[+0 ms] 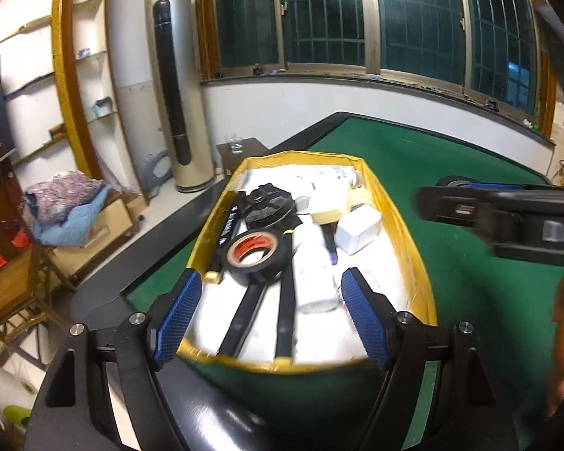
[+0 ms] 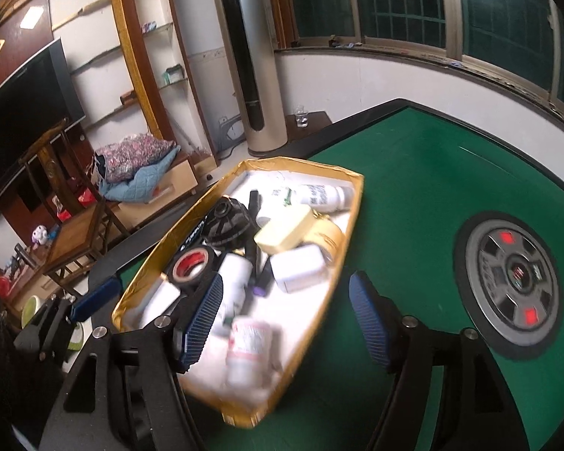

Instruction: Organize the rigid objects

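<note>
A yellow-rimmed box (image 1: 413, 233) with a white lining sits on the green table (image 1: 451, 173); it also shows in the right wrist view (image 2: 351, 203). In it lie a black tape roll (image 1: 255, 255), a white bottle (image 1: 314, 263), a white block (image 1: 357, 231), a black round part (image 1: 269, 206) and more. My left gripper (image 1: 270, 319) is open and empty above the box's near end. My right gripper (image 2: 285, 323) is open and empty over the box's near right rim, above a small white bottle with a red label (image 2: 246, 345). The tape roll (image 2: 191, 265) lies left of it.
A round grey disc with red marks (image 2: 511, 278) is set in the table to the right. The table's dark edge (image 1: 222, 188) runs left of the box. Beyond stand a tall fan tower (image 1: 176, 86), a glass on a small stand (image 1: 235, 143) and shelves.
</note>
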The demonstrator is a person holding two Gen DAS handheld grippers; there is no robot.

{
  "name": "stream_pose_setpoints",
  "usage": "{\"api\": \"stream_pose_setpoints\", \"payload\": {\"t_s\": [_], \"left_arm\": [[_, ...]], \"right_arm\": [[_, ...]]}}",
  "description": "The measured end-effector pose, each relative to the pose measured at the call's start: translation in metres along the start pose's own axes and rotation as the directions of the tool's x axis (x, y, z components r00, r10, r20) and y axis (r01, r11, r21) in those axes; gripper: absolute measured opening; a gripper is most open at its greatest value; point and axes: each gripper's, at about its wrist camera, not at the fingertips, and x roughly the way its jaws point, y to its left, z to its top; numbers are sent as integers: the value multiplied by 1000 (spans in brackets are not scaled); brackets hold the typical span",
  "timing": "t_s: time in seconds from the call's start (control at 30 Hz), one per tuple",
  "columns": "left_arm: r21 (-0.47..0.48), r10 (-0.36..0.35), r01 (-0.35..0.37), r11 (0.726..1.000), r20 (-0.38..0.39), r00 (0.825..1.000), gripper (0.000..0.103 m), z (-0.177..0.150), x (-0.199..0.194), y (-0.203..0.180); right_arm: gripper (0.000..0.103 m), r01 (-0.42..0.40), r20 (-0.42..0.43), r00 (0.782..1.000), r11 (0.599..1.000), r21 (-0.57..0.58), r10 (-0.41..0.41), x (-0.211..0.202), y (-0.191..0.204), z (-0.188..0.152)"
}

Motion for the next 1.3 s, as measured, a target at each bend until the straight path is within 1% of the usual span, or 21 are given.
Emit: {"api": "stream_pose_setpoints", "payload": {"t_s": [0.03, 0.1, 0.13, 0.17, 0.27, 0.3, 0.37, 0.43, 0.5, 0.53, 0.63, 0.67, 0.73, 0.8, 0.83, 0.9, 0.97, 1.1, 1.3], "left_arm": [[8, 26, -26, 1000, 3, 1000, 77, -2, -3, -1], [31, 56, -56, 998, 15, 998, 77, -8, -9, -4], [36, 51, -52, 998, 20, 998, 77, -11, -12, -4], [35, 31, -32, 999, 21, 999, 77, -15, -16, -4], [23, -17, 17, 1000, 18, 1000, 77, -25, -25, -2], [23, -12, 12, 1000, 16, 1000, 78, -29, -28, -3], [29, 22, -22, 999, 0, 1000, 80, -32, -30, -5], [46, 76, -77, 996, 33, 997, 80, -36, -38, -5], [47, 102, -106, 993, 88, 991, 80, -39, -50, -3], [36, 112, -116, 993, 97, 989, 83, -39, -54, -1], [12, 143, -145, 989, 104, 984, 83, -38, -63, 5], [16, 144, -146, 989, 105, 984, 83, -38, -65, 6], [32, 110, -114, 993, 109, 988, 83, -39, -68, 8], [12, 117, -119, 993, 94, 989, 83, -40, -64, 11], [4, 109, -110, 994, 91, 990, 83, -41, -61, 12], [-5, 118, -118, 993, 62, 991, 83, -42, -54, 14], [-9, 133, -133, 991, 52, 990, 83, -44, -49, 15], [20, 147, -148, 989, 22, 989, 83, -47, -43, 15], [26, 153, -154, 988, 26, 988, 83, -50, -41, 15]], "right_arm": [[67, 1, 12, 1000, 1000, 3, -1, -8, -1, -7], [70, 9, 30, 1000, 1000, 4, -9, -19, -4, -19], [71, 21, 40, 999, 1000, 2, -21, -25, -6, -27], [71, 20, 50, 999, 1000, 2, -20, -31, -7, -33], [77, 12, 92, 996, 1000, 18, -13, -46, -14, -58], [77, 15, 98, 995, 1000, 26, -17, -48, -17, -65], [78, 21, 100, 995, 999, 33, -24, -51, -25, -83], [78, 33, 78, 996, 999, 27, -35, -50, -30, -93], [78, 36, 71, 997, 998, 47, -40, -54, -36, -94], [78, 38, 78, 996, 998, 53, -42, -57, -36, -93], [78, 56, 119, 991, 998, 25, -59, -64, -27, -94], [78, 60, 126, 990, 998, 9, -61, -65, -23, -94], [78, 58, 120, 991, 998, -13, -56, -63, -17, -97], [78, 38, 105, 994, 999, -17, -36, -61, -13, -100], [78, 32, 86, 996, 999, -16, -31, -58, -11, -101], [78, 18, 56, 998, 1000, -22, -16, -53, -7, -105], [78, 19, 55, 998, 999, -34, -17, -52, -4, -105], [78, 20, 66, 998, 999, -47, -17, -53, 0, -106], [78, 16, 52, 999, 999, -48, -14, -49, 2, -109]]}}
